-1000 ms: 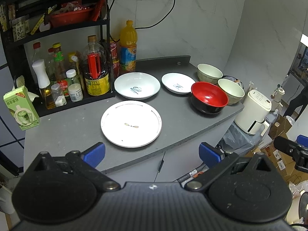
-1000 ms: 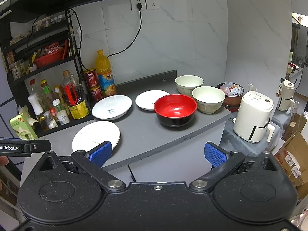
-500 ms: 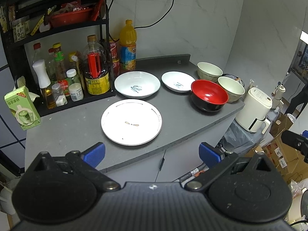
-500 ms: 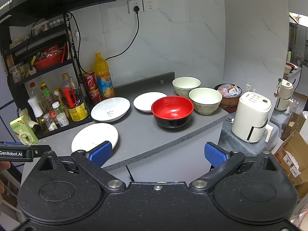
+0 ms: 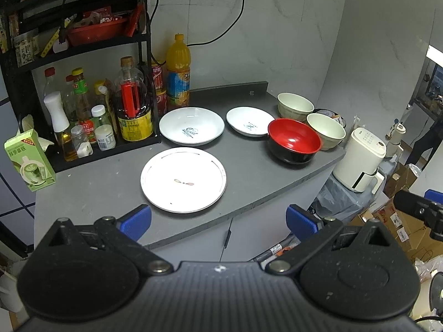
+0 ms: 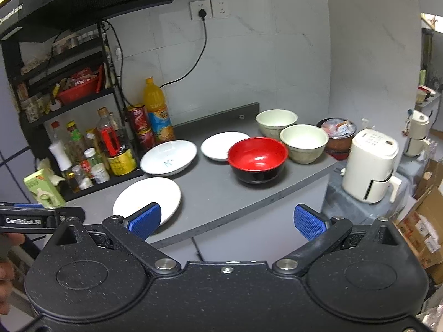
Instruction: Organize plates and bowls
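A flat white round plate with a thin dark rim line [image 5: 183,179] lies at the near edge of the grey countertop [image 5: 249,166]. Behind it sit a deeper white dish with blue lettering [image 5: 191,126] and a smaller white saucer [image 5: 250,121]. To the right stand a glossy red-and-black bowl [image 5: 294,144] and two cream bowls [image 5: 310,116]. The left gripper [image 5: 218,220] and right gripper [image 6: 227,220] hover off the counter edge, blue pads wide apart, empty.
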